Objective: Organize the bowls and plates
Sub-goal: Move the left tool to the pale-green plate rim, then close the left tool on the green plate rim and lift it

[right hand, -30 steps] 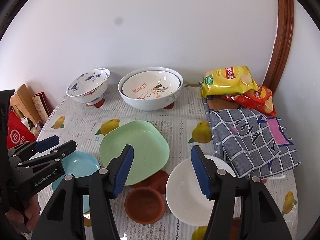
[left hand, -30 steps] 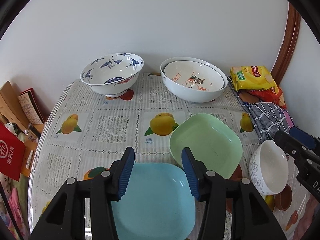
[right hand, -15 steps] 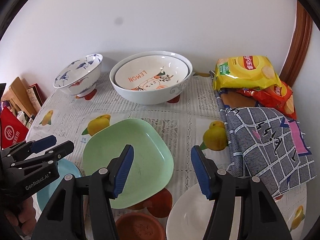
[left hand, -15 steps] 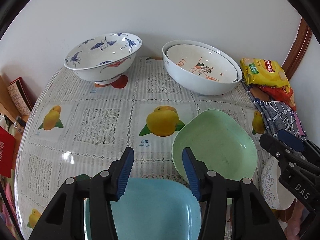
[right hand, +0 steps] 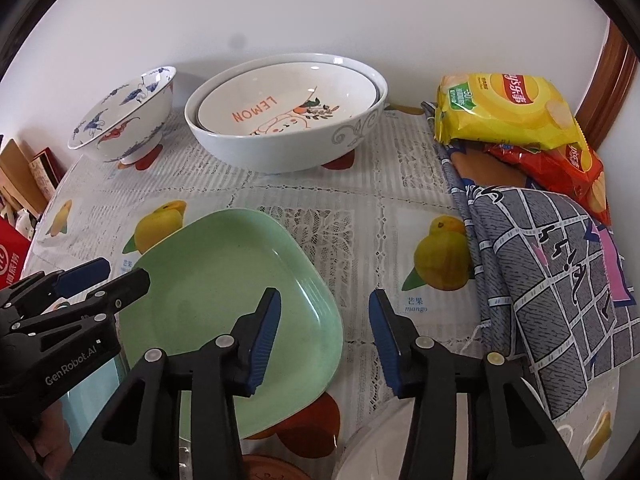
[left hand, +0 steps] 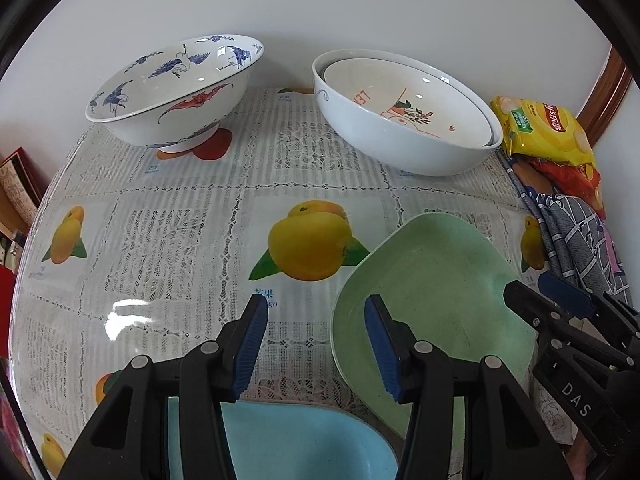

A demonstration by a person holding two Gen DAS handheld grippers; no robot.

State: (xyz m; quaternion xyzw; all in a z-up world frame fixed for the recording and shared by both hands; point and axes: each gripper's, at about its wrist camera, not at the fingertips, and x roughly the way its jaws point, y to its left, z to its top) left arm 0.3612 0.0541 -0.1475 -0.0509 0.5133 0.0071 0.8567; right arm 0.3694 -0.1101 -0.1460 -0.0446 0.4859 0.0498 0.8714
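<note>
A green square plate [left hand: 436,300] [right hand: 236,292] lies on the table's near middle. A light blue plate [left hand: 304,444] lies in front of it, under my left gripper [left hand: 316,320], which is open and empty above the cloth. My right gripper [right hand: 324,312] is open and empty over the green plate's right edge. A blue-and-white bird bowl [left hand: 176,88] [right hand: 124,120] stands far left. A large white bowl [left hand: 404,120] [right hand: 288,120] holding a lemon-print bowl stands far middle. A white bowl's rim [right hand: 360,460] and a brown dish [right hand: 272,470] show at the bottom edge.
Yellow and red snack bags [right hand: 516,108] and a grey checked cloth [right hand: 560,272] lie on the right side. The fruit-print tablecloth [left hand: 160,248] covers the table. Books and a red bag [right hand: 12,252] stand off the left edge. A white wall is behind.
Both grippers have moved forward and lower over the table. The plates and far bowls look larger and nearer. The white bowl has slid out of the right wrist view's middle.
</note>
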